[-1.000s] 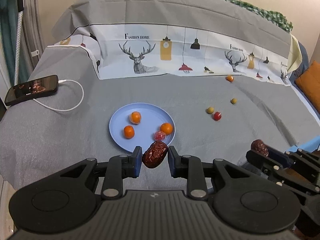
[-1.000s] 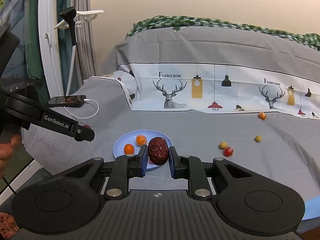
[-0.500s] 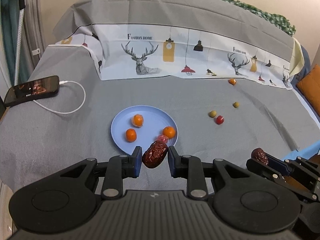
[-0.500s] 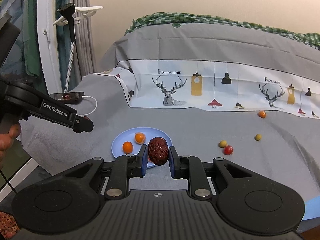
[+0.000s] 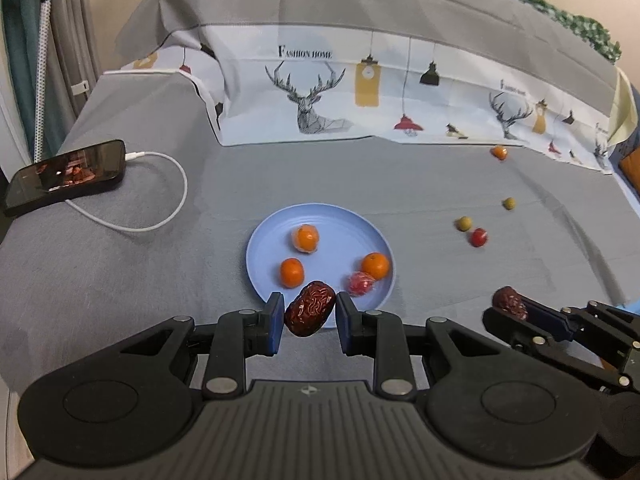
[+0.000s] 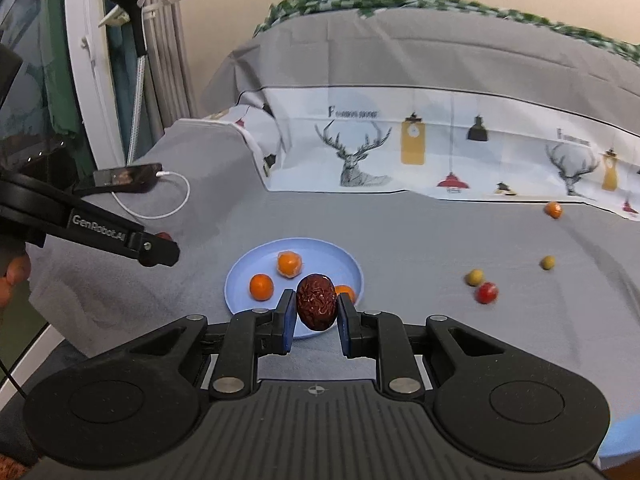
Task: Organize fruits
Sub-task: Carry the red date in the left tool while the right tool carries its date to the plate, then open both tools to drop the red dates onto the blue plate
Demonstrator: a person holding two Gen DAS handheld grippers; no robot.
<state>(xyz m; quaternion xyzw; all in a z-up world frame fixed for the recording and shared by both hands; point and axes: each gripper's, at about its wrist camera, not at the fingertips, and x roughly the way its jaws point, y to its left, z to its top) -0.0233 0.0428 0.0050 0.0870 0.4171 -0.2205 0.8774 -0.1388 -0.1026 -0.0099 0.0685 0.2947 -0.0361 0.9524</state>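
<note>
**Operator:** Comparing against one second ago, what differs?

**Technician:** Left gripper (image 5: 310, 316) has advanced; the blue plate (image 5: 340, 220) sits nearer and larger in its view. Both grips are unchanged.

**Operator:** Claw states?

**Technician:** Left gripper is clamped on a wrinkled dark-red date (image 5: 309, 314), tilted, above the plate's near rim. Right gripper (image 6: 316, 310) is clamped on a second date (image 6: 316, 302), upright, also before the near rim.

**Operator:** Remaining fruit?

**Technician:** Three oranges (image 5: 291, 273) and one red fruit (image 5: 360, 283) lie on the plate. Two green fruits (image 5: 464, 223), a red one (image 5: 478, 237) and an orange one (image 5: 499, 153) lie apart on the grey cloth (image 5: 120, 280).

**Operator:** Legible text?

**Technician:** "Fashion home" on the printed sheet (image 5: 306, 53); "GenRobot.AI" on the left gripper.
</note>
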